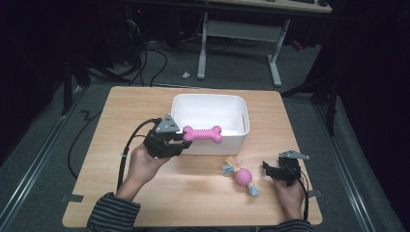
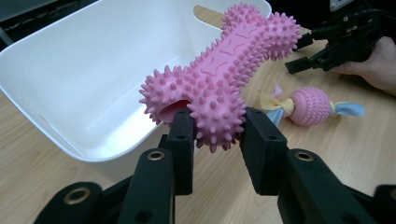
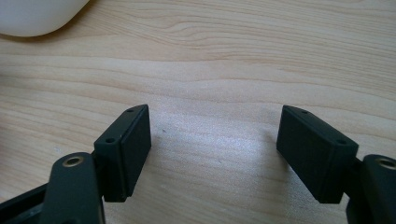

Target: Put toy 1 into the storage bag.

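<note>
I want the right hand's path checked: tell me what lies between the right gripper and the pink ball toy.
Bare wooden table: the high view shows nothing between the right gripper and the pink ball toy.

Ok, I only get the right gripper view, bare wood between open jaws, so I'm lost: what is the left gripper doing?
Observer: The left gripper is shut on one knobbed end of a spiky pink rubber bone, held over the near rim of a white plastic bin.
Operator: Anything near my right gripper?
Observer: A pink ribbed ball toy with cloth tails lies on the wooden table, just beside it.
</note>
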Demonstrator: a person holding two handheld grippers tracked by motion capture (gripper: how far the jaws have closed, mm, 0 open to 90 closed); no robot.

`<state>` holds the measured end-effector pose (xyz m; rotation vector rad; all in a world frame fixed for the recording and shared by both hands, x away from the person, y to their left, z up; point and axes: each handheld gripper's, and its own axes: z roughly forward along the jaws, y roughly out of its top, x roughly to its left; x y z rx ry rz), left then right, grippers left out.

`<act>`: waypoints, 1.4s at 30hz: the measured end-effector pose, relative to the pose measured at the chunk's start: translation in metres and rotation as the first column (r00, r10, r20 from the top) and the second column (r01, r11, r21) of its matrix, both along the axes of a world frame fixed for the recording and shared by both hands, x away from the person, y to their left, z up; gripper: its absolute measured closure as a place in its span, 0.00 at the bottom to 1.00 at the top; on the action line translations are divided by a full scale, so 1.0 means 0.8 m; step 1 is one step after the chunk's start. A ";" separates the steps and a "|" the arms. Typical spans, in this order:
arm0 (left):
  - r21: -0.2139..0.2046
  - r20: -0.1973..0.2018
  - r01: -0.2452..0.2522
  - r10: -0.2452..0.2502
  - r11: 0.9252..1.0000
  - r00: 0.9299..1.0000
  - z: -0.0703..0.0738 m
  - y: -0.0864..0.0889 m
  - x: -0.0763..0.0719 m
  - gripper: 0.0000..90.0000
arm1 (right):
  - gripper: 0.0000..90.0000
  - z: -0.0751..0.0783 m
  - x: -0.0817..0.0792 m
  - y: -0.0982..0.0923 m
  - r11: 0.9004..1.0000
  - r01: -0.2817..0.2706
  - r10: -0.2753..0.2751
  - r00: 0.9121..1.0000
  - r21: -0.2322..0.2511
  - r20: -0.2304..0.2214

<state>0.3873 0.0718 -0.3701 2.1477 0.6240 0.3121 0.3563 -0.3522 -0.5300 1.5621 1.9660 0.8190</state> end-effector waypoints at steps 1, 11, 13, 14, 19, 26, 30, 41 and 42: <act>0.001 0.000 -0.001 0.001 1.000 1.000 0.000 0.000 0.002 0.74 | 0.29 0.000 0.000 0.000 1.000 0.000 0.000 1.000 0.000 0.000; 0.021 -0.005 -0.020 0.020 1.000 1.000 0.006 -0.004 0.024 0.74 | 0.29 0.000 0.000 0.000 1.000 0.000 0.000 1.000 -0.001 0.000; 0.024 -0.005 -0.023 0.023 0.999 1.000 0.006 -0.005 0.028 0.74 | 0.29 0.000 0.000 0.000 1.000 0.000 0.000 1.000 -0.001 0.000; 0.028 -0.008 -0.022 0.022 0.999 1.000 0.006 -0.006 0.030 0.74 | 0.29 0.000 0.000 0.000 1.000 0.000 0.000 1.000 -0.001 0.000; 0.048 -0.011 -0.028 0.029 0.998 1.000 0.005 -0.009 0.038 0.74 | 0.29 0.000 0.000 0.000 1.000 0.000 0.000 1.000 -0.001 0.000; 0.068 -0.020 -0.028 0.029 0.997 0.999 0.001 -0.014 0.047 0.74 | 0.29 0.000 0.000 0.000 1.000 0.000 0.000 1.000 0.000 0.000; 0.079 -0.025 -0.026 0.028 0.997 0.999 -0.001 -0.018 0.052 0.74 | 0.29 0.000 0.000 0.000 1.000 0.000 0.000 1.000 0.000 0.000; 0.092 -0.045 -0.029 0.033 0.995 0.998 -0.007 -0.020 0.062 0.73 | 0.29 0.000 0.000 0.000 1.000 0.000 0.000 1.000 0.000 0.000; 0.093 -0.045 -0.028 0.032 0.995 0.998 -0.007 -0.020 0.063 0.73 | 0.29 0.000 0.000 0.000 1.000 0.000 0.000 1.000 0.000 0.000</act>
